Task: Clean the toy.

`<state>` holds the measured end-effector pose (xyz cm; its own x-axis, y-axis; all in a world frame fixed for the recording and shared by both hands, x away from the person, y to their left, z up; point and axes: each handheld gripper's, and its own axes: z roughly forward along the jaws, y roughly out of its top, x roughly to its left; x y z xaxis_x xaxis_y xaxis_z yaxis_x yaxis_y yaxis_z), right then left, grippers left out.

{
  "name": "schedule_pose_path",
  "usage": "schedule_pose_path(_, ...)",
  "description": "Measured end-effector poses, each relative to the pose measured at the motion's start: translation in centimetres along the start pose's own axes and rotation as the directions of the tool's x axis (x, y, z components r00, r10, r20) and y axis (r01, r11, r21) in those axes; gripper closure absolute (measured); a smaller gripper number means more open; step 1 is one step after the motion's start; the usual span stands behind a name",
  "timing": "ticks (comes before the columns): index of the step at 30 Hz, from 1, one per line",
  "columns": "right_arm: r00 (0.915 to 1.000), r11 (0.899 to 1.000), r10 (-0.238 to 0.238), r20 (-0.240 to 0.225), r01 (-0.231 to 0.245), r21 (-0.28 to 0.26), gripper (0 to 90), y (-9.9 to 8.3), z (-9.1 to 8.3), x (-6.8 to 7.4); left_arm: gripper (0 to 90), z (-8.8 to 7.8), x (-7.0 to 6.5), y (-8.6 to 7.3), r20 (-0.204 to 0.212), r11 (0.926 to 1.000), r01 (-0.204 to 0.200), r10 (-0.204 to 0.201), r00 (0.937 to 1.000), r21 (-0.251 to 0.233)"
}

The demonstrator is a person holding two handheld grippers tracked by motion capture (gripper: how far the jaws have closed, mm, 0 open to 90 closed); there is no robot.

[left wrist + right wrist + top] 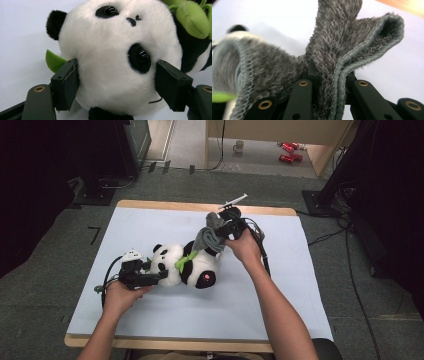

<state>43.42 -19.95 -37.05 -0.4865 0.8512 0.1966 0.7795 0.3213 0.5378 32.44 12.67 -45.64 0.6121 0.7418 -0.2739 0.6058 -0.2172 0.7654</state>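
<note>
High view: fixed above the table's near edge, looking forward and down. Left gripper view: very close, facing the plush panda (117,62)'s head, shared at the high view's 8 o'clock (167,262). Right gripper view: close on the grey towel (332,57), shared near centre (210,237).

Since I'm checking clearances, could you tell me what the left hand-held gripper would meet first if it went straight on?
The left hand-held gripper already has the plush panda's white head between its jaws, the pads against its sides. Going straight on, it would press deeper into that head at once.
</note>
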Motion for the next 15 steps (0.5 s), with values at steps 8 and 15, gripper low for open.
schedule_pose_path(8, 0.9977, 0.996, 0.059, -0.032, -0.061, -0.064, 78.1, 0.0, -2.8, -1.5, 23.3, 0.0, 0.4, -0.1, 0.015, 0.9999, 0.008, -0.008, 0.9999, -0.01)
schedule_pose_path(15, 0.9963, 0.993, -0.026, -0.082, 0.016, -0.12, 78.0, 2.6, -4.0, 2.0, 21.7, 0.1, 0.3, 0.0, 0.007, 0.9999, 0.009, -0.008, 0.9999, -0.014)
